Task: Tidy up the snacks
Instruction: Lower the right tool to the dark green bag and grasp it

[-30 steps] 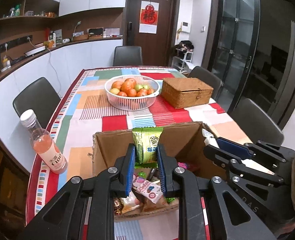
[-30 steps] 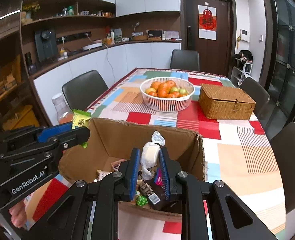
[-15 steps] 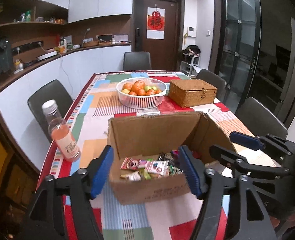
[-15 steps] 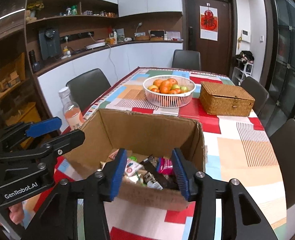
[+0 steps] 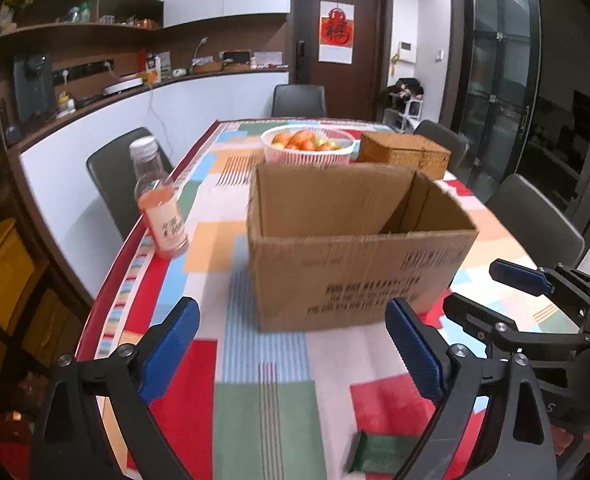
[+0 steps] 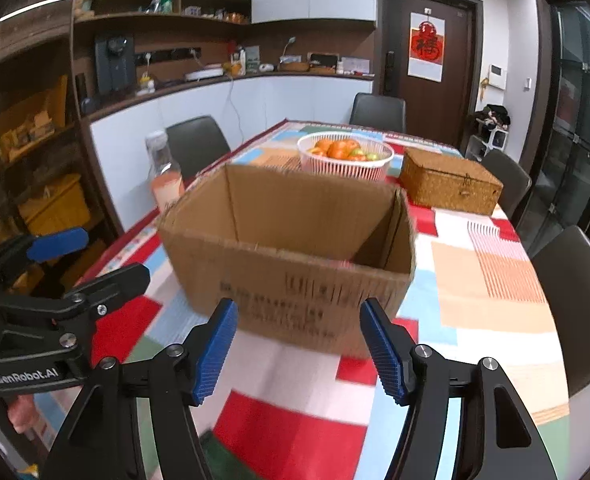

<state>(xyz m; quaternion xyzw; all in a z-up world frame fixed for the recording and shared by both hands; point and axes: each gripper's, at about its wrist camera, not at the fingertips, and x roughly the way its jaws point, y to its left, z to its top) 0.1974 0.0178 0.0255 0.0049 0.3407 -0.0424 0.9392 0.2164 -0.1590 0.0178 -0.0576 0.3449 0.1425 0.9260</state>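
Note:
An open cardboard box (image 5: pixel 359 264) stands on the patchwork tablecloth (image 5: pixel 263 360), and its near wall hides what lies inside. My left gripper (image 5: pixel 293 344) hovers in front of the box, back from it, jaws opening wide with nothing between them. In the right wrist view the box (image 6: pixel 295 280) sits just beyond my right gripper (image 6: pixel 299 350), whose jaws are also opening and empty. Each gripper shows in the other's view: the right gripper (image 5: pixel 491 292) at the right, the left gripper (image 6: pixel 91 258) at the left. A dark green snack packet (image 5: pixel 379 454) lies on the cloth near the front edge.
A bottle of pink drink (image 5: pixel 161 208) stands left of the box near the table's left edge. Behind the box are a white basket of fruit (image 5: pixel 307 148) and a wicker box (image 5: pixel 405 156). Dark chairs (image 5: pixel 535 216) ring the table.
Both grippers were shut on snack packets over the box. They have let go, opened wide and drawn back and down toward the table's near edge; the snacks inside are now hidden.

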